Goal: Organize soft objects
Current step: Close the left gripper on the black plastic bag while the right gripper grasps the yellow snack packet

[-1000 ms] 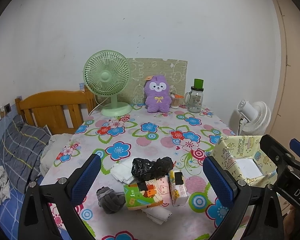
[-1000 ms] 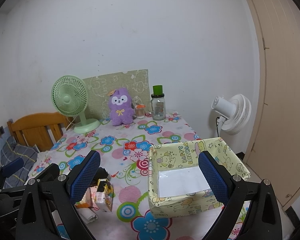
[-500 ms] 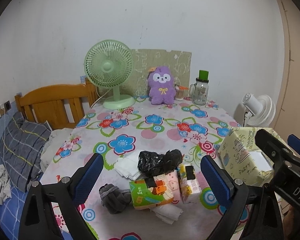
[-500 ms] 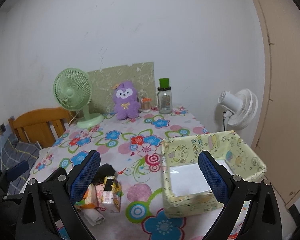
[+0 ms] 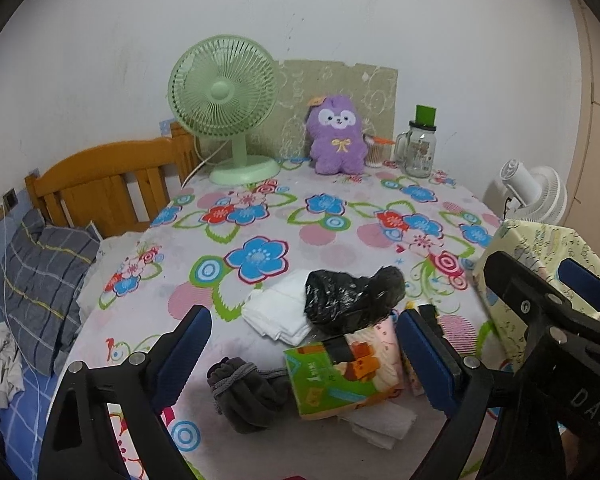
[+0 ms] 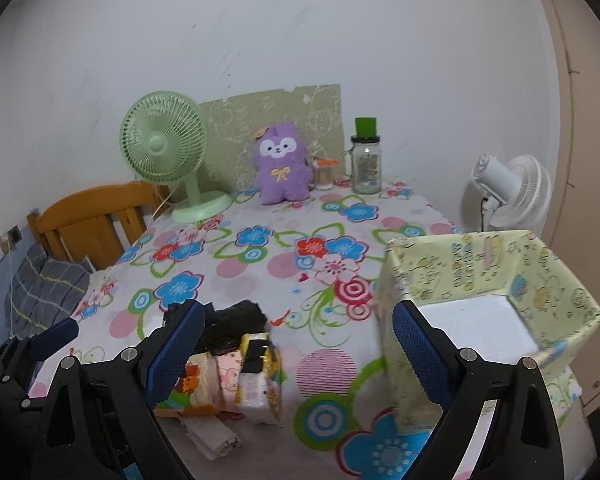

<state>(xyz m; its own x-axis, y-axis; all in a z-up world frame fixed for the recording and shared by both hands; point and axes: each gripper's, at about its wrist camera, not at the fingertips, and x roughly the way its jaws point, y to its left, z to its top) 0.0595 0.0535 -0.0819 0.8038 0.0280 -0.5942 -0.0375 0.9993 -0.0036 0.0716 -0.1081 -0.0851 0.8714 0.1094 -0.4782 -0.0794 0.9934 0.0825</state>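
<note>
Both claws are dropping in on the pile at the lower centre of the left view, and it looms larger than a moment ago. The left claw (image 5: 304,354) has just been narrowing a touch, yet stands released, nothing pressed, straddling the grey sock (image 5: 246,394) and green pack (image 5: 340,380). The right claw (image 6: 296,350) gapes empty, beside the box (image 6: 496,280) at right. On the desk (image 5: 320,236), I'd say the first pick is near.

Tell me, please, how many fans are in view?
2: a green fan stands at the table's far end beside the purple plush; a white fan stands off the table's right side.
</note>
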